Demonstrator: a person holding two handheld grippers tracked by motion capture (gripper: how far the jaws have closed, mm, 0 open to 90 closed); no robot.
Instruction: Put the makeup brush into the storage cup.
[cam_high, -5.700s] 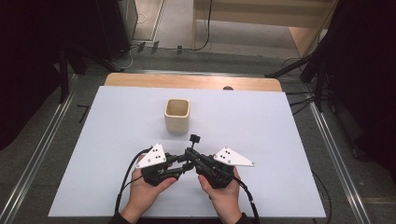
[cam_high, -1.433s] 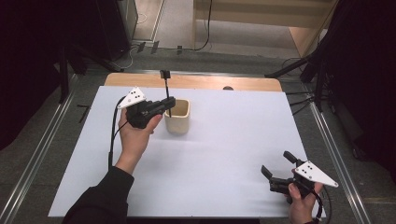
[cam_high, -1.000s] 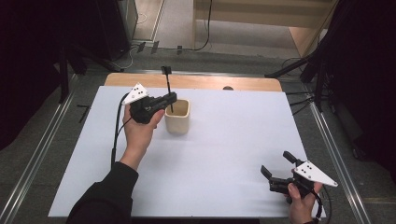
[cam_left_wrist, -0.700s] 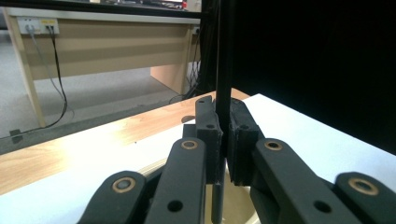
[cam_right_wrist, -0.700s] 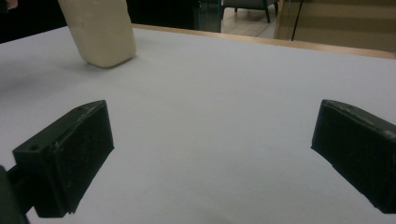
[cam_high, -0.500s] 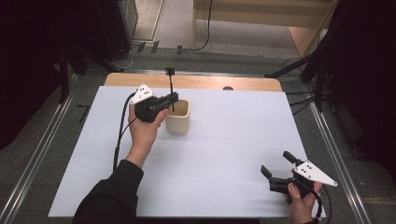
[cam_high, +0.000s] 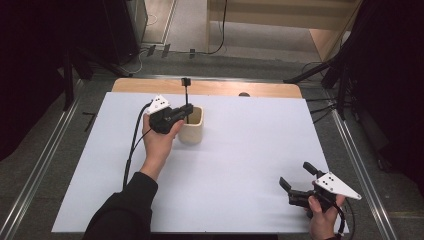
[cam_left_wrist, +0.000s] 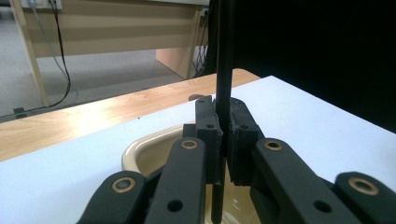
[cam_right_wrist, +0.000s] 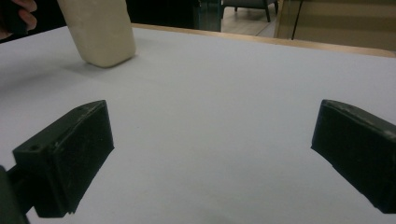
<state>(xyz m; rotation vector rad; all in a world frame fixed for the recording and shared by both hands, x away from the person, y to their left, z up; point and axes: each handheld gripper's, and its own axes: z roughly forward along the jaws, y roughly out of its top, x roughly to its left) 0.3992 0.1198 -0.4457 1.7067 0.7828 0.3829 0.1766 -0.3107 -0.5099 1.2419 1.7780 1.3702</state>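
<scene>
A cream square cup (cam_high: 192, 125) stands on the white table top toward the far left-centre. My left gripper (cam_high: 186, 112) is shut on a thin black rod (cam_high: 186, 97) that stands upright, its small head above the cup's left rim. In the left gripper view the rod (cam_left_wrist: 224, 84) runs between the closed pads (cam_left_wrist: 208, 133), and its lower end hangs over the cup's opening (cam_left_wrist: 154, 151). My right gripper (cam_high: 298, 181) rests low at the near right corner, jaws wide apart, nothing between them. The cup (cam_right_wrist: 99, 30) appears tilted at the upper left of the right gripper view.
The white table top (cam_high: 250, 150) has a wooden strip (cam_high: 210, 88) along its far edge. Metal rails run along both sides of the table. Cables lie on the grey floor beyond the table.
The left gripper has carried the rod rightward from the cup's left side to over its rim, and a little lower. The right gripper has stayed put, open.
</scene>
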